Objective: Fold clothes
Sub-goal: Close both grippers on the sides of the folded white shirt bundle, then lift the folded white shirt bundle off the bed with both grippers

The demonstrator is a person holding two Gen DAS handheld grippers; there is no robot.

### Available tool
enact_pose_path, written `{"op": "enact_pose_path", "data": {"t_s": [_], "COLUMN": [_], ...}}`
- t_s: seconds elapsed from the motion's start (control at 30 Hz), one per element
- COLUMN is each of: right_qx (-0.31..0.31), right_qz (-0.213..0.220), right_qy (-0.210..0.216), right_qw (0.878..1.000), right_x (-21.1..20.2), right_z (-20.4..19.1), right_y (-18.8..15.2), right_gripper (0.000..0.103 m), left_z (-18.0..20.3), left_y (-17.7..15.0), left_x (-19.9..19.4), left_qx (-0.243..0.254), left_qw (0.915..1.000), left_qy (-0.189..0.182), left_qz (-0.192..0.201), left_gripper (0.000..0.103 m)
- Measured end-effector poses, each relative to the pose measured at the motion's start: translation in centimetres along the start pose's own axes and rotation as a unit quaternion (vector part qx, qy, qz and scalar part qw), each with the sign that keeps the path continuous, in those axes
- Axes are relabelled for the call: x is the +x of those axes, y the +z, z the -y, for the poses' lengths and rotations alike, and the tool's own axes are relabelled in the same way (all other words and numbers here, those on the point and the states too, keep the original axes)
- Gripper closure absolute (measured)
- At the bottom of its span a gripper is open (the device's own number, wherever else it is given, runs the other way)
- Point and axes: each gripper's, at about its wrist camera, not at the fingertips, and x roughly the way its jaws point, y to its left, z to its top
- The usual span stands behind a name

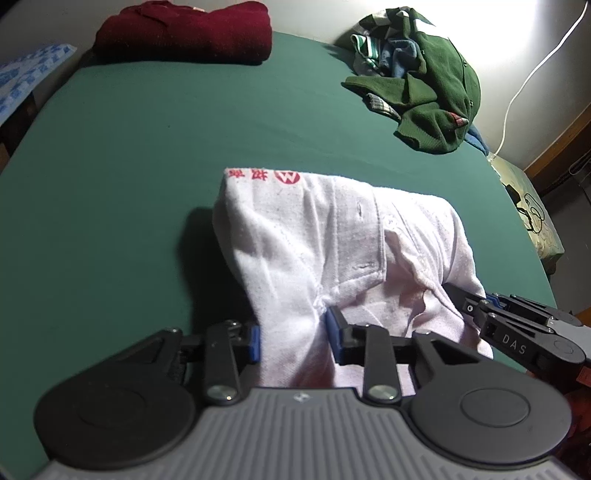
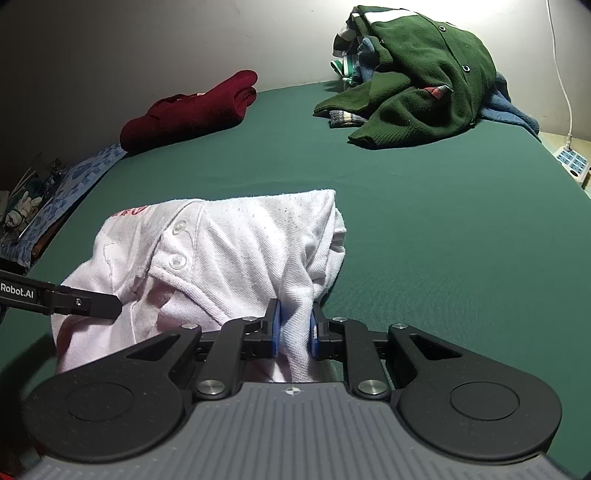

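A white polo shirt with red print and buttons, partly folded, is held up over the green bed sheet. My left gripper is shut on its near left edge. My right gripper is shut on its near right edge; the shirt drapes away from both. The right gripper also shows at the right of the left wrist view, and the left gripper's fingers show at the left of the right wrist view.
A folded dark red sweater lies at the far left by the wall. A pile of unfolded clothes topped by a green cardigan sits at the far right. A white cable and a power strip are beside the bed's right edge.
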Motion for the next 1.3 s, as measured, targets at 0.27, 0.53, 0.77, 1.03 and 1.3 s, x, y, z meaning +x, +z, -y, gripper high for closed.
{"op": "enact_pose_path", "data": {"t_s": [0.27, 0.53, 0.77, 1.03, 1.3], "right_qx": [-0.020, -0.045, -0.049, -0.032, 0.028], "right_qz": [-0.013, -0.016, -0.011, -0.014, -0.029], "right_qy": [0.031, 0.057, 0.074, 0.075, 0.060], "right_qw": [0.999, 0.997, 0.996, 0.997, 0.997], "right_x": [0.1, 0.1, -0.3, -0.3, 0.0], "right_z": [0.9, 1.6, 2.2, 2.5, 2.9], "right_y": [0.3, 0.3, 0.6, 1.1, 1.1], "right_gripper": [0.086, 0.087, 0.090, 0.089, 0.063], "left_z": [1.6, 3.2, 3.7, 3.1, 0.5], "left_y": [-0.3, -0.5, -0.8, -0.5, -0.2], "left_x": [0.0, -0.3, -0.7, -1.0, -0.4], "left_qx": [-0.008, -0.011, -0.014, -0.013, -0.021], "left_qw": [0.9989, 0.9960, 0.9946, 0.9969, 0.9994], "left_qy": [0.046, 0.086, 0.098, 0.074, 0.027], "left_qz": [0.008, 0.021, 0.030, 0.024, -0.002], "left_gripper": [0.073, 0.079, 0.081, 0.083, 0.062]}}
